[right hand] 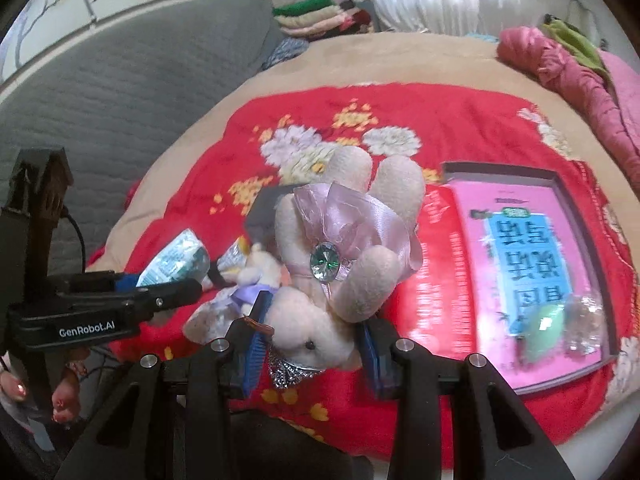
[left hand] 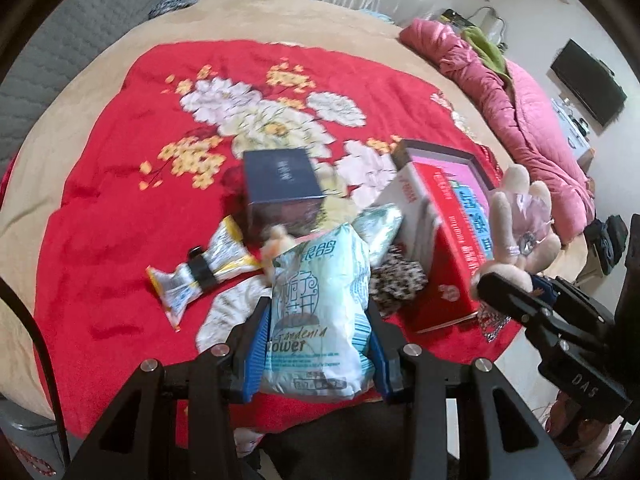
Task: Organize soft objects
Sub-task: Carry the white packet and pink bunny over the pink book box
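Observation:
My left gripper (left hand: 318,344) is shut on a pale green tissue pack (left hand: 320,312) and holds it above the red floral blanket (left hand: 120,208). My right gripper (right hand: 310,332) is shut on a cream plush rabbit (right hand: 340,240) with a pink bow and a green gem; the rabbit also shows at the right of the left wrist view (left hand: 520,224). A smaller cream plush (right hand: 256,268) lies on the blanket behind it. A leopard-print soft item (left hand: 394,280) and a white cloth (left hand: 232,312) lie under the tissue pack.
A dark blue box (left hand: 280,180), a red-and-white box (left hand: 440,248) and a grey tray with a pink book (right hand: 532,264) sit on the blanket. A clipped yellow snack bag (left hand: 200,272) lies left. A pink quilt (left hand: 520,108) lies at the far right. The bed edge is near.

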